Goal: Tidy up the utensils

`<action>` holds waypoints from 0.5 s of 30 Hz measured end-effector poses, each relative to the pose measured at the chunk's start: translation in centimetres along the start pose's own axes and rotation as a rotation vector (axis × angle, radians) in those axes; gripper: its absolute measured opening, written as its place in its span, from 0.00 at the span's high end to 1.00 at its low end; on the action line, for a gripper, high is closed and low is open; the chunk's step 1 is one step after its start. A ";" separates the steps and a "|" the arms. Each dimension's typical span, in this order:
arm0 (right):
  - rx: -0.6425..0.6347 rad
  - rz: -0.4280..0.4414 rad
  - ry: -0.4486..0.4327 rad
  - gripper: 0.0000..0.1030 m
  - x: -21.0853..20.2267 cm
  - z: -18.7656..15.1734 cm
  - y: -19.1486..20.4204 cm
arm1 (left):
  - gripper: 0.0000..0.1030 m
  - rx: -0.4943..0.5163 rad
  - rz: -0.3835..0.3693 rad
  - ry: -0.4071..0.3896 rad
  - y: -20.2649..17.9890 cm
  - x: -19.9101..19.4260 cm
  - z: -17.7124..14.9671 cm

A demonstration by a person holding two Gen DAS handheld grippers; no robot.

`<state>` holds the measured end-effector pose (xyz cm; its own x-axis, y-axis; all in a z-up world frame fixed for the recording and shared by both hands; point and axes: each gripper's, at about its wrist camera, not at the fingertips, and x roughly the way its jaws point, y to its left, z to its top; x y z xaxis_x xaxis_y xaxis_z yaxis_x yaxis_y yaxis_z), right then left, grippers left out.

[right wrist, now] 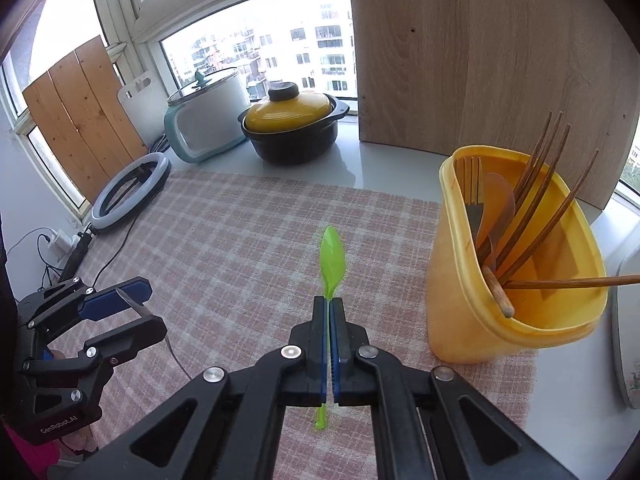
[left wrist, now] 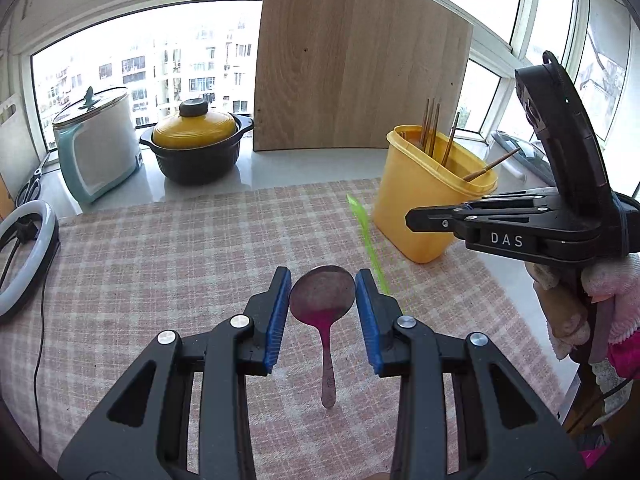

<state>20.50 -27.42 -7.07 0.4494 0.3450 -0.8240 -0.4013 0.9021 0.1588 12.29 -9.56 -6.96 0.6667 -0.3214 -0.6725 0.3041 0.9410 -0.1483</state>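
Utensils are split between the checked cloth (left wrist: 168,264) on the bench (left wrist: 280,168) and the yellow holder (right wrist: 516,280) at the cloth's right edge. A metal spoon (left wrist: 324,312) lies flat on the cloth, bowl pointing far and handle near, right between the blue pads (left wrist: 278,316) of the left hand-held gripper (left wrist: 322,280). Those jaws stand wide apart, one on each side of the spoon's bowl, and whether they touch it cannot be told.

The right hand-held gripper (right wrist: 330,300) is clamped tight on a green plastic spoon (right wrist: 331,260); its bowl sticks out past the fingertips toward the far side, and the end of its handle shows below the pads. It is held over the cloth, just left of the holder. Whether the green spoon touches the cloth cannot be told.

The holder stands upright and carries several wooden chopsticks (right wrist: 536,208), a fork (right wrist: 474,188) and a brown spoon (right wrist: 500,208), all leaning.

At the far side, by the window, stand a white and teal cooker (left wrist: 96,148) and a black pot with a yellow lid (left wrist: 196,148), with a wooden board (left wrist: 356,60) propped upright to their right. A ring light (right wrist: 128,188) lies at the cloth's left edge.
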 end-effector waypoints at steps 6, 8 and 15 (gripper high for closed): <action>-0.010 0.046 0.028 1.00 0.4 0.0 -0.3 | 0.68 0.017 0.006 -0.009 -0.3 0.2 0.9; 0.000 0.046 0.068 0.83 1.4 -0.3 -0.5 | 0.68 0.015 0.007 -0.007 -0.1 0.4 0.9; 0.032 0.020 0.193 0.66 5.5 -1.7 -1.0 | 0.68 -0.005 0.007 -0.011 0.6 0.2 0.7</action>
<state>22.02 -26.87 -12.68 0.2790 0.3093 -0.9091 -0.3818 0.9044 0.1905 13.10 -9.11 -6.65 0.6766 -0.3158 -0.6652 0.2960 0.9438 -0.1469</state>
